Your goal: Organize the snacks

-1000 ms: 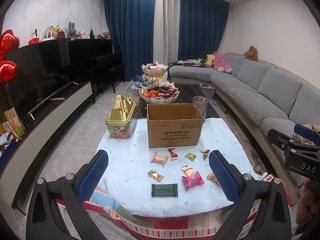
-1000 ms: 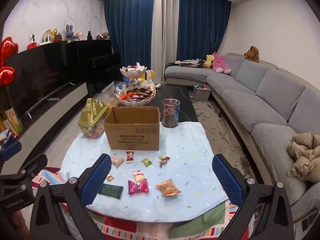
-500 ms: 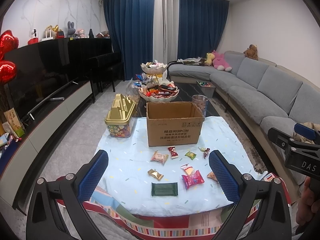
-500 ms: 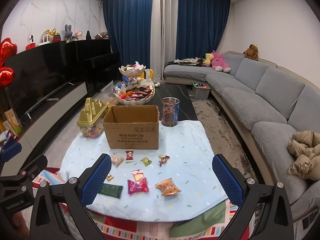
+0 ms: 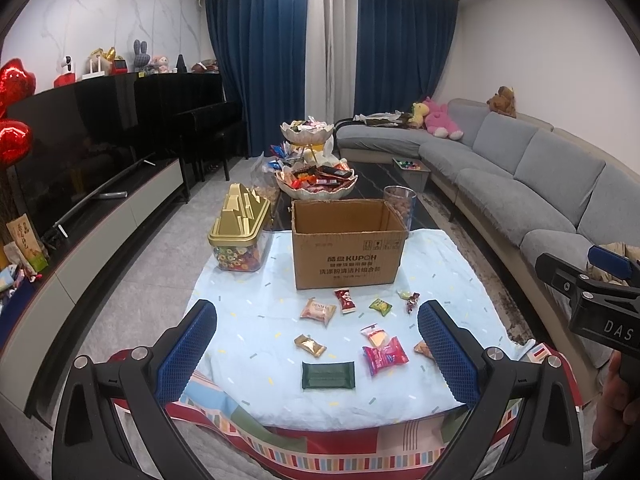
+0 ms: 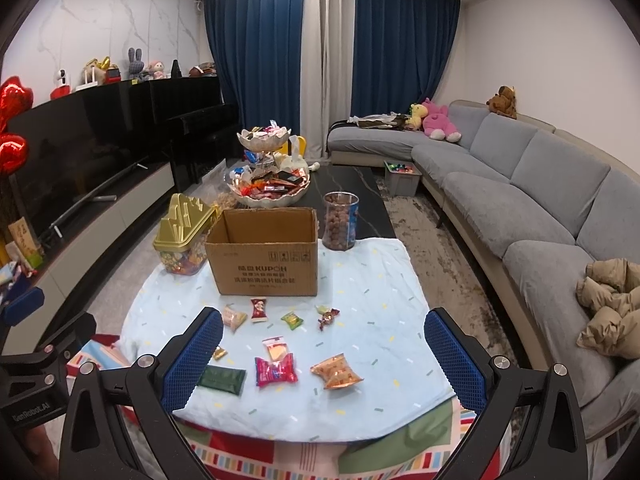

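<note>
Several small snack packets lie loose on a light blue cloth (image 5: pixel 240 292) in front of an open cardboard box (image 5: pixel 346 242), which also shows in the right wrist view (image 6: pixel 266 254). Among them are a dark green bar (image 5: pixel 328 375), a pink packet (image 5: pixel 385 356), a gold packet (image 5: pixel 310 345) and an orange packet (image 6: pixel 336 371). My left gripper (image 5: pixel 318 354) is open and empty, held back from the table's near edge. My right gripper (image 6: pixel 324 358) is open and empty, also short of the packets.
A gold-lidded candy jar (image 5: pixel 239 232) stands left of the box. A clear jar of nuts (image 6: pixel 340 220) stands behind it on the right. A tiered snack bowl (image 5: pixel 316 182) sits farther back. A grey sofa (image 5: pixel 540 184) runs along the right, a TV cabinet (image 5: pixel 100 216) along the left.
Both grippers have drifted slightly back and up; the table and box appear a little farther away. Nothing on the table has moved.
</note>
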`<action>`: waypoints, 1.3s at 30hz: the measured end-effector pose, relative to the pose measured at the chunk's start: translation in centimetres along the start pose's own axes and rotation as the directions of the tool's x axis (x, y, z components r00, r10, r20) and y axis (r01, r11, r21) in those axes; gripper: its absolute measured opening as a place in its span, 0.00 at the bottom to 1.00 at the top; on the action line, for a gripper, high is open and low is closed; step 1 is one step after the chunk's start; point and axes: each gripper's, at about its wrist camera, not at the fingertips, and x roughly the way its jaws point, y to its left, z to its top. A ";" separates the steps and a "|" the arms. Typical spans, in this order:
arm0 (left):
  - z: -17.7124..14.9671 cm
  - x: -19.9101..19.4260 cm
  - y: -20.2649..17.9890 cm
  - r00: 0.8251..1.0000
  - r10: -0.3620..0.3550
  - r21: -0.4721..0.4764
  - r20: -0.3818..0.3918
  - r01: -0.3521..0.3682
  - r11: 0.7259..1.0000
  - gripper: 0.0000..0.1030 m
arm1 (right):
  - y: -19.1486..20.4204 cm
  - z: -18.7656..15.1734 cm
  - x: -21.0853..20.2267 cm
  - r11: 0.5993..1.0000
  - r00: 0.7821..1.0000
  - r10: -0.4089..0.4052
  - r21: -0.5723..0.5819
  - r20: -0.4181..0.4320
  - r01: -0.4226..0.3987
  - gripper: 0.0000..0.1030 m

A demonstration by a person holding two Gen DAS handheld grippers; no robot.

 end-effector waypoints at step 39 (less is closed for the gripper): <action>0.6 0.1 -0.1 1.000 -0.001 0.005 -0.008 0.001 1.000 0.99 | 0.0 -0.2 0.3 1.000 1.000 -0.001 0.007 -0.010 0.001 0.99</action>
